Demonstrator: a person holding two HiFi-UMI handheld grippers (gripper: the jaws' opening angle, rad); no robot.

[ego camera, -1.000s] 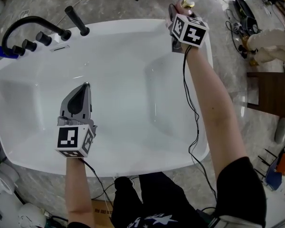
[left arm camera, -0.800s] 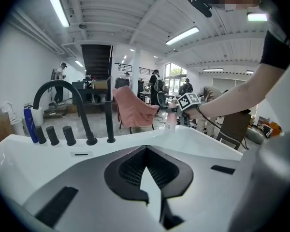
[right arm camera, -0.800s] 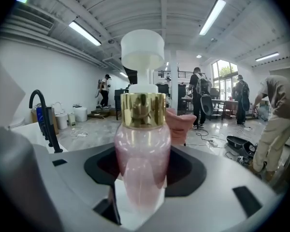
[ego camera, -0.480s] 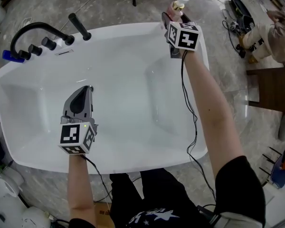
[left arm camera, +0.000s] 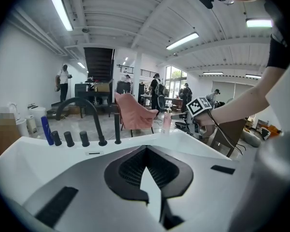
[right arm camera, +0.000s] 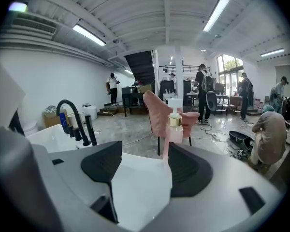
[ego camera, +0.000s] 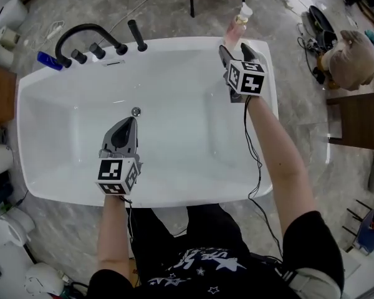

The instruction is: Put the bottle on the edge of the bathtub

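On the far right corner of the bathtub [ego camera: 174, 44] rim, the bottle [ego camera: 239, 23] is seen standing upright, its pink body topped by a gold collar and a white pump. Just on the near side of it, the right gripper [ego camera: 235, 48] is held over the rim. Its jaws have just been opening and are spread wide, released, with nothing pressed between the pads; the bottle is framed beyond the tips. Over the middle of the basin, near the drain [ego camera: 136, 111], the left gripper [ego camera: 131, 121] is held with its jaws closed together on nothing. A black faucet [ego camera: 81, 35] is mounted at the far left corner.
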